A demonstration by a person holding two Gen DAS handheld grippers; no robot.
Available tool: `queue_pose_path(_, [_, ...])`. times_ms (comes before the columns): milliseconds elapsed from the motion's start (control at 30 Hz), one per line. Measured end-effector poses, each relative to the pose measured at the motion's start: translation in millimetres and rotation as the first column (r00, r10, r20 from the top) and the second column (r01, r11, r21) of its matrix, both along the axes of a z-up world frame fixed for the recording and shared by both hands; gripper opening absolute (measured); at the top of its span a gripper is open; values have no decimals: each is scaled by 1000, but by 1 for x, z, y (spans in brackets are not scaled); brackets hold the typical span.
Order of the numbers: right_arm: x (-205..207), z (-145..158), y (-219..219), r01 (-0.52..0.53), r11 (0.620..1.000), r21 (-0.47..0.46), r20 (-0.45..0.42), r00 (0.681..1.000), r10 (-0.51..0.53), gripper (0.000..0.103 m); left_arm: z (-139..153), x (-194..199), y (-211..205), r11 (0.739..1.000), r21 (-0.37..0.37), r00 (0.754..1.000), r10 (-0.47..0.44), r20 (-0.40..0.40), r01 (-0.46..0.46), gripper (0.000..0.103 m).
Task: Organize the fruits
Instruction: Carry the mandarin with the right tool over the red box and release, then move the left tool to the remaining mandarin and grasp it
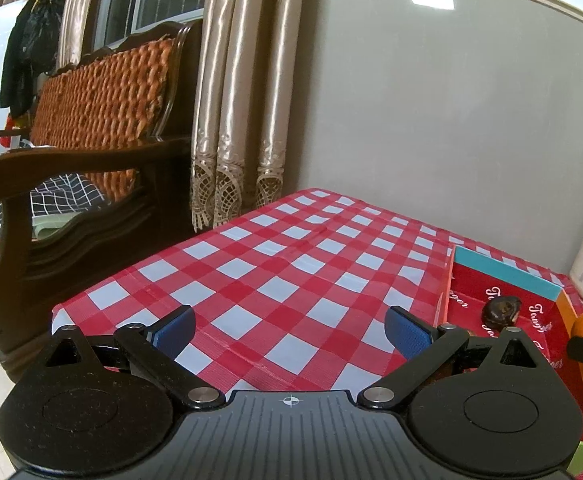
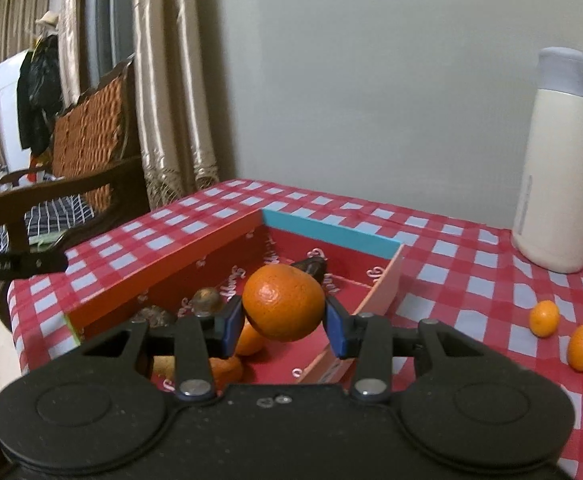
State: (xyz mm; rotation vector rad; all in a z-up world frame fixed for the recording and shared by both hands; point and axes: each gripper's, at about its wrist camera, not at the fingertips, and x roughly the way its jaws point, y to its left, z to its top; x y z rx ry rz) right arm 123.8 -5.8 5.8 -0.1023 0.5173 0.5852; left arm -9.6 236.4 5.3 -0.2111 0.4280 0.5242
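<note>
My right tongs (image 2: 283, 326) grip a mandarin (image 2: 282, 302) above the red box (image 2: 163, 270) at frame centre; my left tongs (image 1: 289, 330) hang open and empty. Several fruits, perhaps more mandarins, already lie inside. Two kumquats (image 2: 544, 318) wait on the desk (image 2: 451, 248), lower right.

Left gripper (image 1: 289, 330) is sitting with jaws spread wide, blue pads (image 1: 405, 332) well apart, nothing between them, pointing slightly downward. Right gripper (image 2: 284, 326) is clamping a mandarin (image 2: 283, 302) between its blue pads (image 2: 336, 332), both pads pressing on the fruit's sides, fruit held off the surface, also angled slightly down. Left gripper's tip is showing at the left edge of the right wrist view.
</note>
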Motion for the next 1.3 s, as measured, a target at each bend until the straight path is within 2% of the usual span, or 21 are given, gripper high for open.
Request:
queue_pose_path(200, [-2,-2,5,-31,999,-20,-7,1000,30,43,-1,1,-2,1000,6,1000,-2,-2,2,100])
queue_pose_path(400, [-3,2,0,-8,1000,-4,8,1000,8,48,-1,3,-5,1000,6,1000,-7,-3,7,100])
queue_pose_path(433, [-3,3,-1,-4,1000,-2,16,1000,4,50,-1,3,-5,1000,7,1000,-9,-3,9,100])
queue_pose_path(500, [-5,5,-3,10,1000,-1,37,999,-10,63,0,4,-7,1000,9,1000,-13,-3,13,100])
queue_pose_path(733, [-9,8,-8,36,999,-11,62,997,-36,67,0,5,-13,1000,14,1000,-21,-6,21,100])
queue_pose_path(900, [-11,10,-11,60,998,-18,81,995,-59,77,1,7,-19,999,21,1000,-29,-8,30,100])
queue_pose_path(1167, [-13,14,-23,134,990,-35,104,986,-129,83,2,11,-33,998,35,999,-53,-12,53,100])
queue_pose_path(1300, [-17,17,-36,192,981,-34,122,975,-186,98,3,14,-45,996,44,997,-80,-13,81,100])
